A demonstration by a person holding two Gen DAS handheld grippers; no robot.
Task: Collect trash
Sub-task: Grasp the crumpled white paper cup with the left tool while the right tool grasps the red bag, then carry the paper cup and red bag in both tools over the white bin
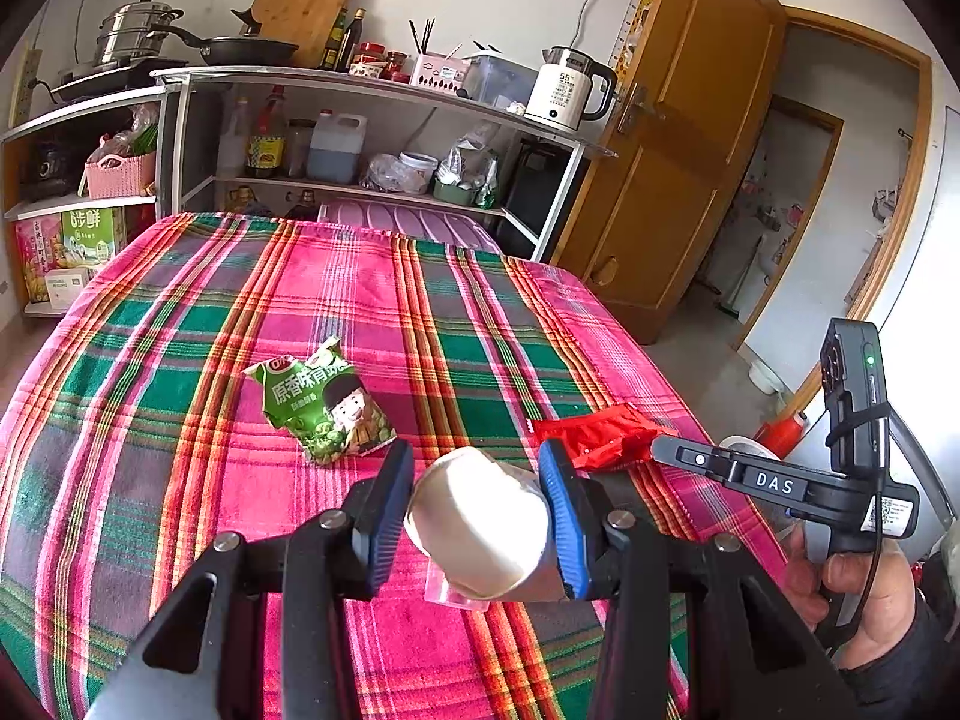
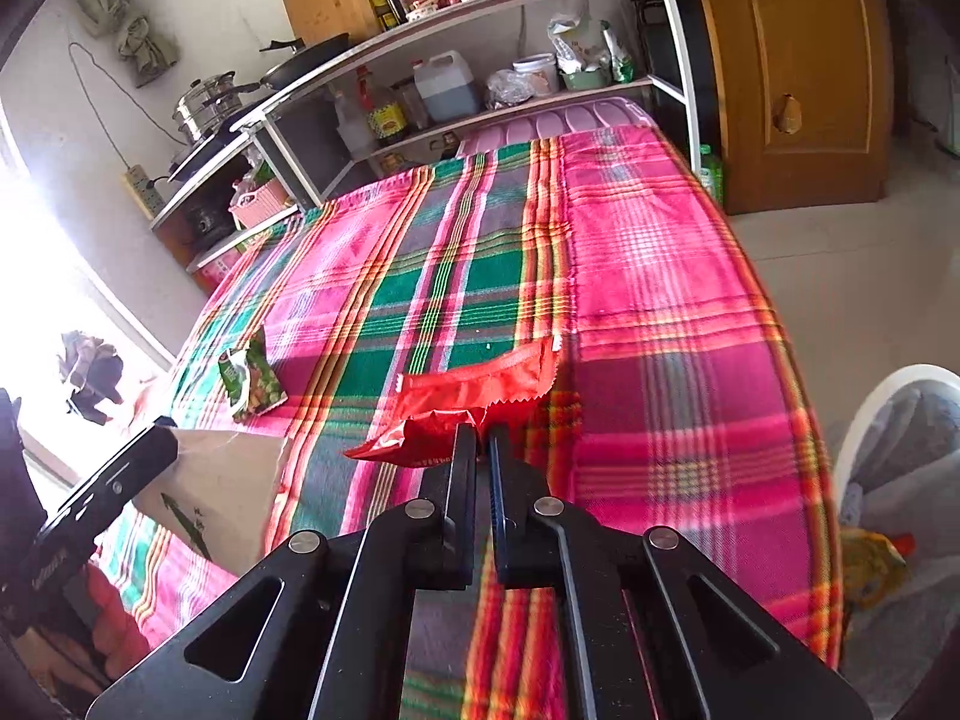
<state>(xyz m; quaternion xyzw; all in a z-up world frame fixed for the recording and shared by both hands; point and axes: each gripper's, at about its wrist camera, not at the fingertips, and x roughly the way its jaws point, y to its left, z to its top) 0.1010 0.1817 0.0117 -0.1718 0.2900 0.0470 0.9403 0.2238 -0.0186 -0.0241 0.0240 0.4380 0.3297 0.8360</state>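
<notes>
My left gripper (image 1: 477,468) is shut on a white paper cup (image 1: 480,525), held on its side just above the plaid tablecloth (image 1: 198,312). The cup also shows in the right wrist view (image 2: 222,486). My right gripper (image 2: 480,435) is shut on a red wrapper (image 2: 474,396), which lies at the table's right part and also shows in the left wrist view (image 1: 591,435). A green snack bag (image 1: 324,402) lies on the cloth ahead of the left gripper, also seen in the right wrist view (image 2: 249,378).
A metal shelf unit (image 1: 360,84) with pots, bottles and a kettle (image 1: 567,93) stands behind the table. A wooden door (image 1: 678,138) is at the right. A white bin with a grey liner (image 2: 900,456) stands off the table's right edge.
</notes>
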